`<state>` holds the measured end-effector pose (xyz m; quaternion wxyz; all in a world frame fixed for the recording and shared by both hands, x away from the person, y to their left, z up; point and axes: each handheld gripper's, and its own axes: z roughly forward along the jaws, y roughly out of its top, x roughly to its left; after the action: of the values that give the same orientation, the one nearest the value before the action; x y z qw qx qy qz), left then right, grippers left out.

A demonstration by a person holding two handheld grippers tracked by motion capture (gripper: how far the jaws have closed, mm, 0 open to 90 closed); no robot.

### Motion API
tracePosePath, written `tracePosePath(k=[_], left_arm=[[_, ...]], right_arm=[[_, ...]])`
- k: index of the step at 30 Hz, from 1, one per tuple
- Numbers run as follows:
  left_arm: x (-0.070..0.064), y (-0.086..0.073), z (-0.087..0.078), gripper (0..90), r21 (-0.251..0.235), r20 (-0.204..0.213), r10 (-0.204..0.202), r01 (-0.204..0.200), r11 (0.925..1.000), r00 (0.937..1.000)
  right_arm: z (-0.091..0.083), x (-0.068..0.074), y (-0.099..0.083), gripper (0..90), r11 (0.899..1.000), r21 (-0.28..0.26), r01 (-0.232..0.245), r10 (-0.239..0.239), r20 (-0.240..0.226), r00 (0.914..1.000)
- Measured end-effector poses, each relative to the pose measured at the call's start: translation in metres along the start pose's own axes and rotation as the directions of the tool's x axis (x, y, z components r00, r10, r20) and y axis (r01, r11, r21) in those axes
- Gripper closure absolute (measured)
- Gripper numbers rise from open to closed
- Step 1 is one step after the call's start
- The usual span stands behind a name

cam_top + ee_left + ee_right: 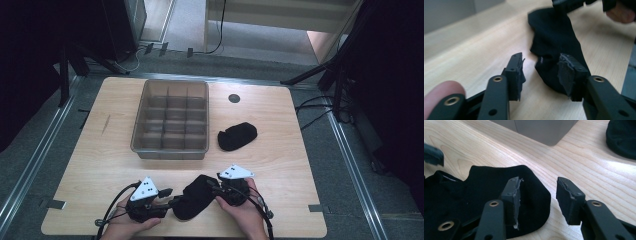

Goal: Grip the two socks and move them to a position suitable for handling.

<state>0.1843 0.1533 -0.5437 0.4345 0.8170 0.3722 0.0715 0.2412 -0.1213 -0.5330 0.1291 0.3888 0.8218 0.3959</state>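
Note:
A black sock (194,199) lies flat near the table's front edge, between my two grippers. My left gripper (171,201) is at the sock's left end and stands open. In the left gripper view, the sock (556,32) stretches away ahead and its near end lies by the right jaw of the open left gripper (542,58). My right gripper (214,184) is at the sock's right end. In the right gripper view, the right gripper (538,182) is open, its left jaw over the sock's rounded end (486,185) and its right jaw over bare wood. A second black sock (237,136) lies bundled farther back.
A clear plastic bin (171,120) with several empty compartments stands at the table's middle back. The second sock (622,137) rests just right of the bin (539,128). A dark round spot (234,98) marks the tabletop. Tripod legs (320,75) stand past the far right corner.

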Motion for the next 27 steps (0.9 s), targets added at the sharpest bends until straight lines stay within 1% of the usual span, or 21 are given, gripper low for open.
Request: tracePosePath(k=[2, 3, 4, 5, 6, 7, 8, 9, 10, 12, 13, 15, 16, 20, 22, 25, 27], left_arm=[[-0.002, -0.001, 0.004, 57.0, 0.032, -0.009, 0.001, -0.001, 0.9995, 1.0], [-0.002, -0.001, 0.004, 58.1, 0.032, -0.009, 0.001, -0.001, 0.9995, 1.0], [-0.002, -0.001, 0.007, 60.4, 0.058, 0.0, -0.001, 0.001, 0.9983, 1.0], [-0.002, -0.001, 0.007, 63.7, 0.068, 0.0, -0.008, 0.008, 0.9977, 1.0], [-0.001, -0.001, 0.007, 67.5, 0.066, -0.006, -0.018, 0.018, 0.9977, 0.9998], [0.0, -0.001, 0.007, 71.3, 0.06, -0.004, -0.019, 0.019, 0.998, 0.9998], [0.001, 0.0, 0.005, 75.0, 0.053, 0.009, -0.018, 0.017, 0.9985, 0.9998], [0.001, 0.0, 0.004, 78.2, 0.051, 0.014, -0.016, 0.016, 0.9986, 0.9998], [0.002, 0.001, 0.003, 81.4, 0.047, 0.018, -0.018, 0.017, 0.9988, 0.9997], [0.005, 0.002, 0.0, 85.3, 0.029, 0.027, -0.034, 0.034, 0.999, 0.9991], [0.007, 0.002, -0.002, 86.1, 0.02, 0.029, -0.041, 0.041, 0.999, 0.9987], [0.01, 0.003, -0.005, 86.8, 0.008, 0.026, -0.052, 0.052, 0.9986, 0.9983], [0.012, 0.003, -0.007, 86.9, 0.005, 0.025, -0.056, 0.056, 0.9984, 0.9981], [0.021, 0.003, -0.012, 86.9, -0.006, 0.009, -0.085, 0.085, 0.9964, 0.9964], [0.024, 0.003, -0.015, 86.9, -0.01, 0.002, -0.09, 0.09, 0.9959, 0.9959], [0.029, 0.003, -0.019, 85.7, -0.02, -0.018, -0.097, 0.096, 0.9951, 0.9952], [0.031, 0.003, -0.021, 85.3, -0.024, -0.029, -0.102, 0.101, 0.9946, 0.9944]], right_arm=[[0.0, -0.001, -0.001, 52.9, 1.0, -0.004, 0.001, -0.001, -0.003, 1.0], [0.001, -0.001, -0.002, 53.8, 1.0, -0.004, -0.005, 0.005, 0.001, 1.0], [0.001, -0.002, -0.003, 55.4, 1.0, 0.001, -0.014, 0.014, 0.001, 0.9999], [0.002, -0.002, -0.003, 56.9, 1.0, 0.006, -0.019, 0.019, 0.0, 0.9998], [0.003, -0.003, -0.004, 58.9, 1.0, 0.015, -0.024, 0.024, -0.004, 0.9997], [0.003, -0.003, -0.005, 62.2, 0.999, 0.025, -0.024, 0.024, 0.0, 0.9997], [0.004, -0.002, -0.006, 66.3, 0.999, 0.034, -0.015, 0.015, 0.005, 0.9999], [0.004, -0.002, -0.007, 69.8, 0.999, 0.039, -0.002, 0.001, 0.014, 0.9999], [0.003, -0.002, -0.007, 74.6, 0.999, 0.037, 0.001, -0.002, 0.019, 0.9998], [0.001, -0.003, -0.007, 81.1, 0.999, 0.032, -0.023, 0.023, 0.005, 0.9997], [0.0, -0.004, -0.007, 83.6, 0.999, 0.028, -0.033, 0.033, 0.001, 0.9995], [-0.002, -0.004, -0.007, 84.5, 0.999, 0.018, -0.041, 0.041, -0.006, 0.9991], [-0.004, -0.004, -0.007, 84.6, 0.999, 0.014, -0.037, 0.037, -0.007, 0.9993], [-0.009, 0.003, -0.007, 84.6, 0.999, -0.012, -0.034, 0.034, -0.022, 0.9992], [-0.011, 0.007, -0.008, 84.5, 0.999, -0.025, -0.036, 0.035, -0.036, 0.9987], [-0.015, 0.013, -0.009, 84.3, 0.998, -0.042, -0.044, 0.041, -0.064, 0.9971], [-0.017, 0.017, -0.01, 84.1, 0.998, -0.053, -0.039, 0.035, -0.074, 0.9967]])
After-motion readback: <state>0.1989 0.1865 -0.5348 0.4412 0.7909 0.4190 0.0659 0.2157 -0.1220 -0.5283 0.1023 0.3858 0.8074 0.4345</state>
